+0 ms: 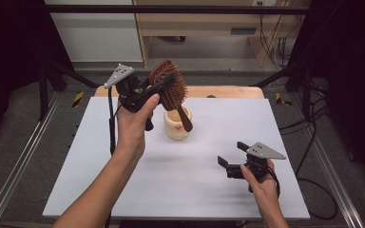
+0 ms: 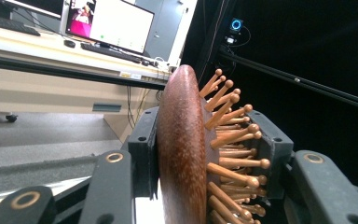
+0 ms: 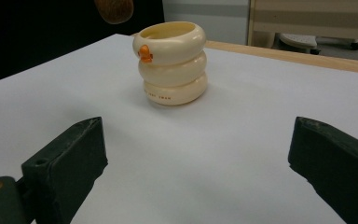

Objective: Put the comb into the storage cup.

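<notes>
A brown wooden hairbrush (image 1: 171,88) with peg bristles hangs in the air above a cream ribbed cup (image 1: 177,123) that stands at the table's middle back. My left gripper (image 1: 164,81) is shut on the brush head, its handle pointing down over the cup's right rim. In the left gripper view the brush (image 2: 186,154) sits edge-on between the jaws, bristles to the right. My right gripper (image 1: 232,159) rests low at the front right, open and holding nothing. The right gripper view shows the cup (image 3: 171,63) with an orange mark, well ahead of the wide-apart jaws, and the brush handle's tip (image 3: 114,9) above it.
The white tabletop (image 1: 123,156) ends at a wooden strip (image 1: 228,91) along the back. Metal rails run along both sides of the table, and cables (image 1: 313,142) trail on the floor to the right.
</notes>
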Demonstrator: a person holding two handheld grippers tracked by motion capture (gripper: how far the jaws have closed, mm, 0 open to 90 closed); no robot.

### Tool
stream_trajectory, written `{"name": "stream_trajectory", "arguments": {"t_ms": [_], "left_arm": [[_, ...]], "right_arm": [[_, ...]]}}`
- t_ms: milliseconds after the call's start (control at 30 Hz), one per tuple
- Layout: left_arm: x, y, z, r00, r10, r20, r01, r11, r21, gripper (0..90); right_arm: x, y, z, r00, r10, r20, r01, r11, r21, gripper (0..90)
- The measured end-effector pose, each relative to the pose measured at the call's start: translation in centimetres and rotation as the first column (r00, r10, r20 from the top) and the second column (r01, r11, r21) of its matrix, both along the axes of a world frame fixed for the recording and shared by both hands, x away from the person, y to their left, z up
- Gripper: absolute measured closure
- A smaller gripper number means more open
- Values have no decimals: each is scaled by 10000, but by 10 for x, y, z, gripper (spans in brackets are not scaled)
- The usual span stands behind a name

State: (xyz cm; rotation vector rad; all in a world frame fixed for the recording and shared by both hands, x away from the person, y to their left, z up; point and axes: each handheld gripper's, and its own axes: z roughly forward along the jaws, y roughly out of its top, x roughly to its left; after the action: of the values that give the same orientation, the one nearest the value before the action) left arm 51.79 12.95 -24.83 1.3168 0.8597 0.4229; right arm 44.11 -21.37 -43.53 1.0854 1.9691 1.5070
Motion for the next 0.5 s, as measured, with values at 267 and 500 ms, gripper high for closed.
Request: {"name": "stream_trajectory", "arguments": {"t_ms": [267, 500], "left_arm": [[11, 6, -1, 9993, 192, -307, -213, 9974, -688, 514], [20, 15, 8, 9982, 551, -244, -563, 9971, -517, 514]], "right_arm": [[1, -4, 0, 10000, -43, -34, 44, 9994, 330, 42], [2, 0, -1, 9999, 97, -81, -95, 9996, 280, 40]]}}
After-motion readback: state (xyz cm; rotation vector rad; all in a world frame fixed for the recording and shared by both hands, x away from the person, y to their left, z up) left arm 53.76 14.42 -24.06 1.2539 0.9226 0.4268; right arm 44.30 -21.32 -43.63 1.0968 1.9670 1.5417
